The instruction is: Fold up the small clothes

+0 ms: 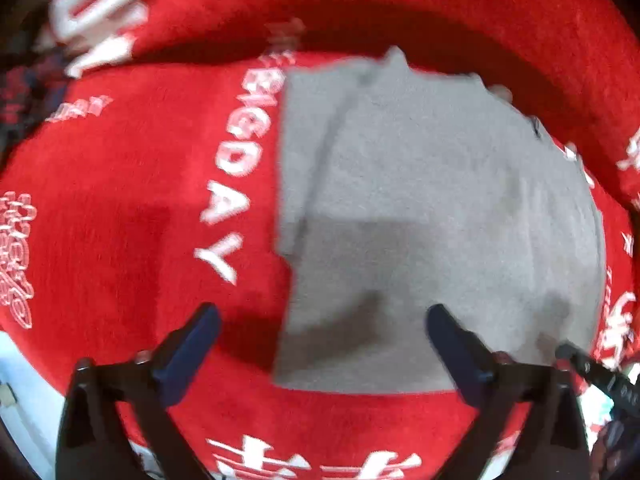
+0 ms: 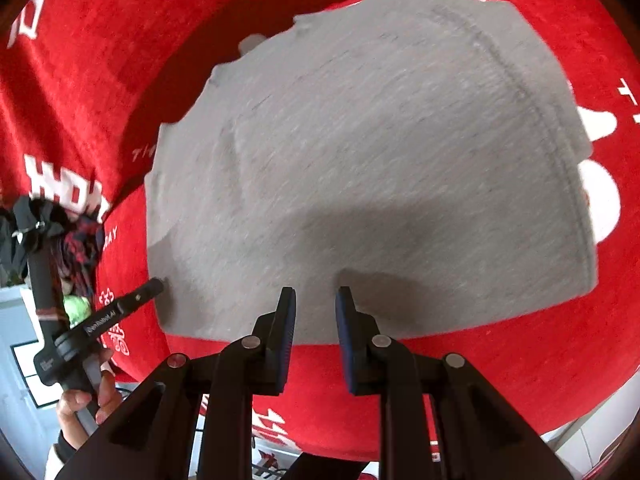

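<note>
A red fleece blanket with white lettering (image 1: 120, 208) covers the whole work surface, bunched into a ridge along the far side. One garment on it: a single grey knit piece of clothing (image 1: 420, 208), folded into a rough rectangle and lying flat mid-blanket. Two grippers over it. The left gripper (image 1: 320, 320) hangs above the garment's near left edge, its two blue-padded fingers spread wide, nothing between them. The right gripper (image 2: 316, 300) hovers over the near hem, fingers narrowly apart with only air in the gap, the pads clear of the cloth. In the right wrist view, a hand (image 2: 84, 396) grips the left tool's handle at the blanket's edge. A dark plaid bundle (image 2: 76, 240) lies off to the left.
</note>
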Action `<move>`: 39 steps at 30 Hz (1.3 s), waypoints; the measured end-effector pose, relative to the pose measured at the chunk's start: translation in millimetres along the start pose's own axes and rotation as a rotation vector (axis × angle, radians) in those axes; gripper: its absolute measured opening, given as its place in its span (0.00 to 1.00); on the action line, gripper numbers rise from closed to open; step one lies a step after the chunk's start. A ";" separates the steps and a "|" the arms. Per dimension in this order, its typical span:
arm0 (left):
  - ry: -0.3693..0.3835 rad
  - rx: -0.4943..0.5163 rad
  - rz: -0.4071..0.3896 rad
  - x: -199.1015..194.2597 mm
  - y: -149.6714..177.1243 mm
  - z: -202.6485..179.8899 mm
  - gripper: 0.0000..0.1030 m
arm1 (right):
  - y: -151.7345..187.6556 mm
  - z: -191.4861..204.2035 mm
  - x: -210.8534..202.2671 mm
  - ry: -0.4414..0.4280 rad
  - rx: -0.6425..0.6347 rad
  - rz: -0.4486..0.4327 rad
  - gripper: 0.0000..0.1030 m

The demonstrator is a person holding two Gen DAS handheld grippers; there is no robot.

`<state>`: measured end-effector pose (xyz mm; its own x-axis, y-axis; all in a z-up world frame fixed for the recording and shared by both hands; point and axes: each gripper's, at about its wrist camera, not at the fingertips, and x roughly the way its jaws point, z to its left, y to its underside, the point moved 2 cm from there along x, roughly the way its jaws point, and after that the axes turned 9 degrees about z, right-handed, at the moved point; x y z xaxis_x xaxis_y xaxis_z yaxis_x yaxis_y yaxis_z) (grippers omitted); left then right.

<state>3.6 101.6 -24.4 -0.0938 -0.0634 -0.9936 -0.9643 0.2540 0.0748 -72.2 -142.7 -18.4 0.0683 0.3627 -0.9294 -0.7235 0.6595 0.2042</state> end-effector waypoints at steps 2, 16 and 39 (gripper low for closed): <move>-0.001 0.008 0.008 -0.5 2.1 1.5 0.99 | 3.3 4.7 2.6 -0.002 -0.007 0.005 0.22; -0.036 0.035 0.003 -1.5 6.2 14.6 0.99 | 20.5 28.4 14.3 -0.029 -0.037 0.007 0.55; 0.216 -0.099 0.079 17.7 1.1 72.0 0.99 | 47.7 39.5 85.2 -0.413 0.162 0.074 0.77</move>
<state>18.7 170.2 -48.1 -0.2103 -0.2551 -0.9438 -0.9705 0.1709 0.1701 -73.7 -54.4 -75.8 0.3130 0.6236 -0.7163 -0.6219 0.7046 0.3417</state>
